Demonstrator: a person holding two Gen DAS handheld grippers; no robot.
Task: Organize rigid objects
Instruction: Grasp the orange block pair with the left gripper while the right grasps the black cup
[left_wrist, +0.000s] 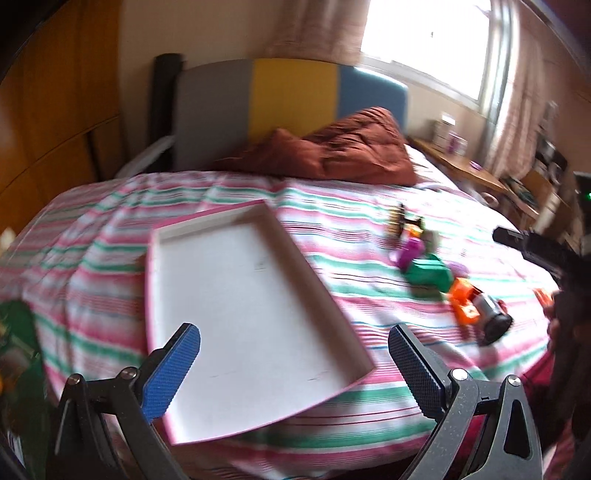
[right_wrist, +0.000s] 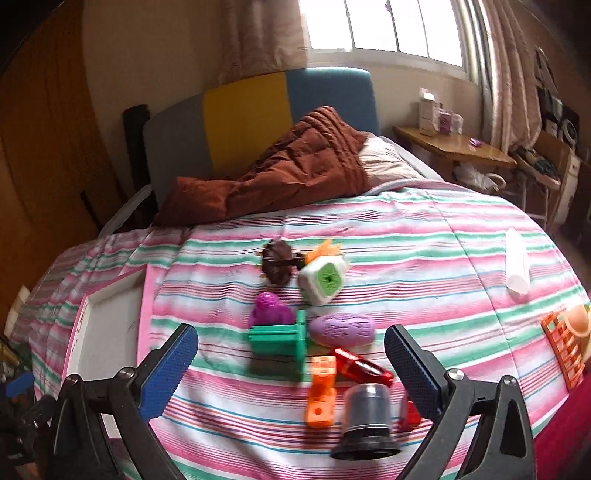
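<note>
A shallow white tray with a pink rim (left_wrist: 243, 310) lies on the striped bedspread (left_wrist: 92, 236), right in front of my left gripper (left_wrist: 293, 343), which is open and empty above its near end. A cluster of small toys lies to the right: a green block (right_wrist: 277, 341), a purple figure (right_wrist: 267, 308), a lilac oval (right_wrist: 341, 330), a white and green cube (right_wrist: 323, 282), an orange piece (right_wrist: 321, 391), a red piece (right_wrist: 364, 367), a grey cylinder (right_wrist: 367, 417) and a dark brown piece (right_wrist: 277, 260). My right gripper (right_wrist: 291, 345) is open and empty just above the near toys.
A brown quilt (right_wrist: 295, 173) lies at the headboard. An orange basket (right_wrist: 567, 343) and a white tube (right_wrist: 517, 264) sit at the bed's right side. A wooden bedside table (right_wrist: 454, 147) stands by the window. The tray's edge shows at the left in the right wrist view (right_wrist: 110, 314).
</note>
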